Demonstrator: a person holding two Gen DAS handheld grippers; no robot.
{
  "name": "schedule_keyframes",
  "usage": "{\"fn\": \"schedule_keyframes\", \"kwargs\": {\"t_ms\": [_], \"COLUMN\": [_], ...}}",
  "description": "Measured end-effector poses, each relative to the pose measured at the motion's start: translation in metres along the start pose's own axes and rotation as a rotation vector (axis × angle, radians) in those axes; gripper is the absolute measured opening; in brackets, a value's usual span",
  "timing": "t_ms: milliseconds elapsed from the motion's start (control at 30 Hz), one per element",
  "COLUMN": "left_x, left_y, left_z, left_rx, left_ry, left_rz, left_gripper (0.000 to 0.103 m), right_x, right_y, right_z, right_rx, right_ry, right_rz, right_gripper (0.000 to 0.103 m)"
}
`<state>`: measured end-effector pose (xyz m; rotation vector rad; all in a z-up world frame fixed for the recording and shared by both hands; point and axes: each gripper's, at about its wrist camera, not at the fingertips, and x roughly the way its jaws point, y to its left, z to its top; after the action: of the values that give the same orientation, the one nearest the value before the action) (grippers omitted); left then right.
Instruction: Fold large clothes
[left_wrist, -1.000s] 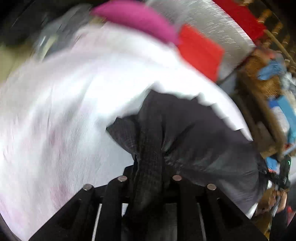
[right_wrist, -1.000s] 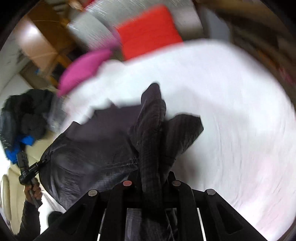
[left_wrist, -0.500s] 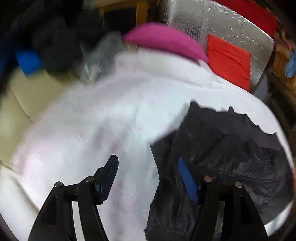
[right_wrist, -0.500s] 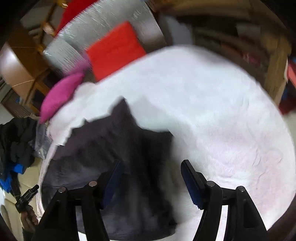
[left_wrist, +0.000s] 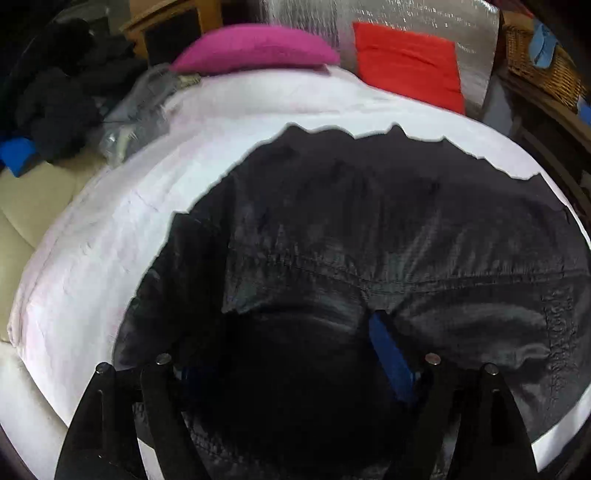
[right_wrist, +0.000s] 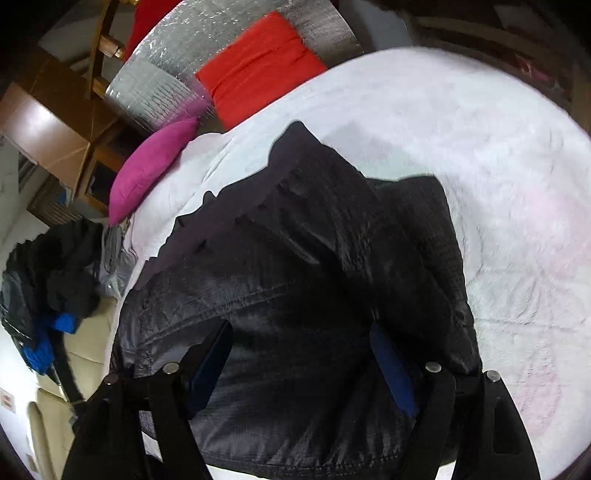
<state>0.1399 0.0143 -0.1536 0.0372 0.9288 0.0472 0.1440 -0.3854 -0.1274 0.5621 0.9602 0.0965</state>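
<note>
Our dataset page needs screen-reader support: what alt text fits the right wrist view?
A black jacket lies spread on a white blanket, with the right gripper just above it, jaws opening and gripping nothing. Behind are a magenta pillow and a red cushion.

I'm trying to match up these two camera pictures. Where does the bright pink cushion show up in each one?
Left wrist view: the pink cushion lies at the top, left of centre, at the far edge of the white blanket.
Right wrist view: the pink cushion sits at the left, tilted, above the middle.
Shared landmark: the red cushion, just right of the pink one in both.
</note>
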Motion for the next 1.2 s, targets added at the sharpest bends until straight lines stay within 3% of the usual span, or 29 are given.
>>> {"fn": "schedule_keyframes", "kwargs": {"t_ms": [67, 167, 333, 367, 400, 467, 533, 700, 833, 1067, 1200], "left_x": [-0.012, -0.039, -0.051, -0.047, -0.042, -0.016, -0.003, 0.000, 0.006, -0.010, -0.034], "left_y": [-0.001, -0.010, -0.038, -0.046, -0.052, -0.071, -0.076, -0.062, -0.059, -0.063, -0.063], "left_z": [0.006, 0.016, 0.019, 0.016, 0.013, 0.004, -0.001, 0.009, 0.013, 0.012, 0.006], "left_rx": [0.001, 0.003, 0.026, 0.040, 0.057, 0.138, 0.170, 0.134, 0.126, 0.114, 0.126], "left_ry": [-0.004, -0.083, -0.087, -0.074, -0.061, 0.004, 0.017, 0.025, 0.019, 0.037, 0.005], "left_rz": [0.009, -0.011, -0.134, -0.148, -0.150, -0.090, -0.057, -0.080, -0.073, -0.075, -0.070], "left_gripper": [0.081, 0.082, 0.082, 0.082, 0.082, 0.083, 0.087, 0.090, 0.092, 0.092, 0.091], "right_x": [-0.014, -0.021, 0.025, 0.039, 0.062, 0.080, 0.079, 0.057, 0.091, 0.042, -0.006], "right_y": [0.017, 0.036, 0.058, 0.057, 0.052, 0.053, 0.066, 0.069, 0.038, 0.053, 0.067], "right_z": [0.005, 0.012, 0.028, 0.025, 0.024, 0.024, 0.025, 0.038, 0.044, 0.032, -0.004], "right_rx": [-0.066, -0.114, -0.097, -0.092, -0.107, -0.136, -0.190, -0.195, -0.150, -0.142, -0.167], "right_ry": [-0.033, -0.043, 0.060, 0.095, 0.129, 0.143, 0.142, 0.058, 0.135, 0.052, 0.001], "right_rz": [0.020, 0.060, 0.121, 0.101, 0.019, -0.063, -0.124, -0.158, -0.215, -0.149, -0.102], "right_gripper": [0.080, 0.080, 0.080, 0.080, 0.080, 0.080, 0.080, 0.080, 0.081, 0.082, 0.082]}}
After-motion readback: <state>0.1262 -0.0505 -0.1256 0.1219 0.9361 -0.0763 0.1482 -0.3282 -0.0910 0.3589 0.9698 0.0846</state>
